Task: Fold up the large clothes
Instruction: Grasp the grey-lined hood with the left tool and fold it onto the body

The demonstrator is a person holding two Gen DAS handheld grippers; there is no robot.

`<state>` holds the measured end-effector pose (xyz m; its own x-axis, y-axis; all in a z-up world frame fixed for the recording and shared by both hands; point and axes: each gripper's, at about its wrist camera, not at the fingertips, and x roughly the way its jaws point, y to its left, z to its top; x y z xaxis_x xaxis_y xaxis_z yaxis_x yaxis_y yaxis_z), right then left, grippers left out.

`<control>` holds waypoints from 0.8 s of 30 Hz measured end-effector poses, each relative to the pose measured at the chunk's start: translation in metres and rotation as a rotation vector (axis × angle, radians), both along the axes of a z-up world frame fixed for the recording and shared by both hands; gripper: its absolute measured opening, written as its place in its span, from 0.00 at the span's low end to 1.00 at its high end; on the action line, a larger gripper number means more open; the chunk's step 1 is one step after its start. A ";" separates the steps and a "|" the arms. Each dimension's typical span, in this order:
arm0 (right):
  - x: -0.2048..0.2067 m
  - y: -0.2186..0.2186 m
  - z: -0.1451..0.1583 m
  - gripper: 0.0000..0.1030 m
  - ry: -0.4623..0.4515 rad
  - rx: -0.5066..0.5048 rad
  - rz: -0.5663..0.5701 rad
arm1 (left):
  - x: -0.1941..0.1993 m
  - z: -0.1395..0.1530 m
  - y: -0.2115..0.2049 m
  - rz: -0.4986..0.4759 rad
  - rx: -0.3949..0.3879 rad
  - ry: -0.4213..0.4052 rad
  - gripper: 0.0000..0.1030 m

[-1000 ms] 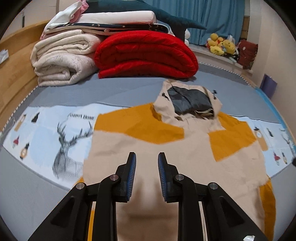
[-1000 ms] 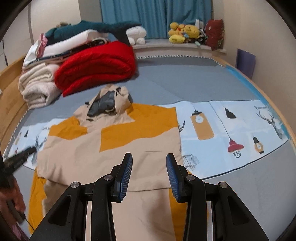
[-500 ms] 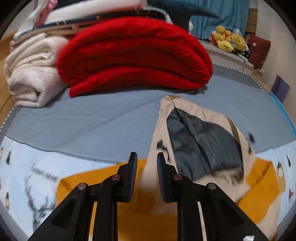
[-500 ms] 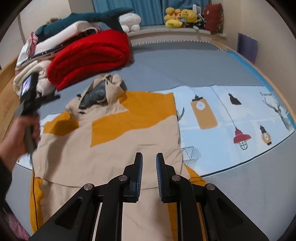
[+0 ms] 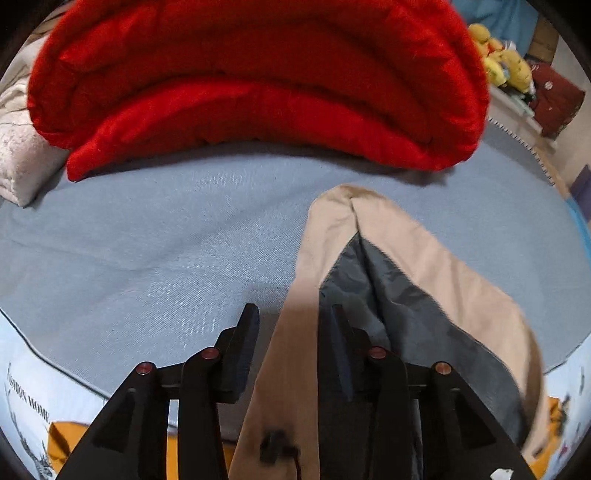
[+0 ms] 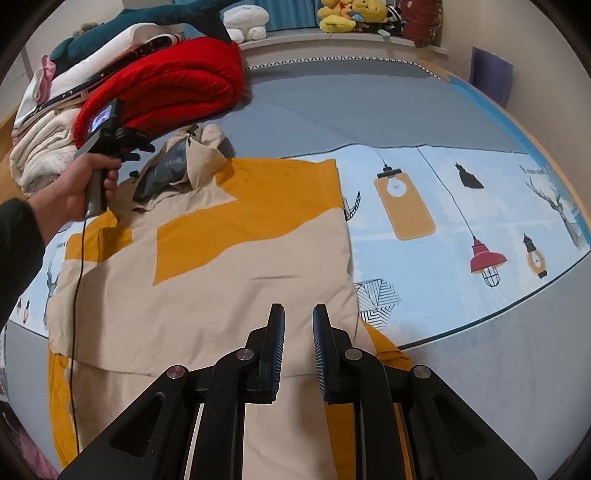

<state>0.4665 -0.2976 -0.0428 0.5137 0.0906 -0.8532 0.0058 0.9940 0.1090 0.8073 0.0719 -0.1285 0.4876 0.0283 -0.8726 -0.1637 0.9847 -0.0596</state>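
Observation:
A beige and orange hoodie (image 6: 229,266) lies flat on the bed with its sleeves folded in. Its hood (image 5: 406,266), beige with a grey lining, points toward the red quilt. My left gripper (image 5: 290,321) is open, its fingers on either side of the hood's left edge; it also shows in the right wrist view (image 6: 136,147) held in a hand at the hood. My right gripper (image 6: 298,325) is open with a narrow gap and empty, above the hoodie's lower body near its right edge.
A rolled red quilt (image 5: 258,81) and stacked pale blankets (image 6: 40,155) lie at the bed's head. A light blue printed sheet (image 6: 461,229) lies under the hoodie on grey bedding (image 5: 147,236). Plush toys (image 6: 351,14) sit on the far ledge.
My left gripper moved forward from the hoodie's body up to the hood and opened wider around its edge. My right gripper narrowed its gap, then opened slightly, staying over the lower body.

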 end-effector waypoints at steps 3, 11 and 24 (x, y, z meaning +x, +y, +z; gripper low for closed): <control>0.003 -0.002 -0.002 0.17 0.011 0.010 -0.013 | 0.005 -0.009 -0.008 -0.041 0.065 0.018 0.09; 0.003 0.001 0.013 0.17 -0.012 0.031 -0.014 | -0.062 0.064 -0.028 -0.187 0.118 -0.140 0.02; -0.026 0.004 0.068 0.17 -0.132 0.156 -0.030 | -0.351 0.127 -0.066 -0.393 0.116 -0.343 0.03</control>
<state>0.4403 -0.2935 0.0253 0.6244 0.1999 -0.7551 0.0103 0.9645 0.2639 0.4559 0.0058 -0.0011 0.7374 -0.1269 -0.6634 0.2284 0.9712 0.0682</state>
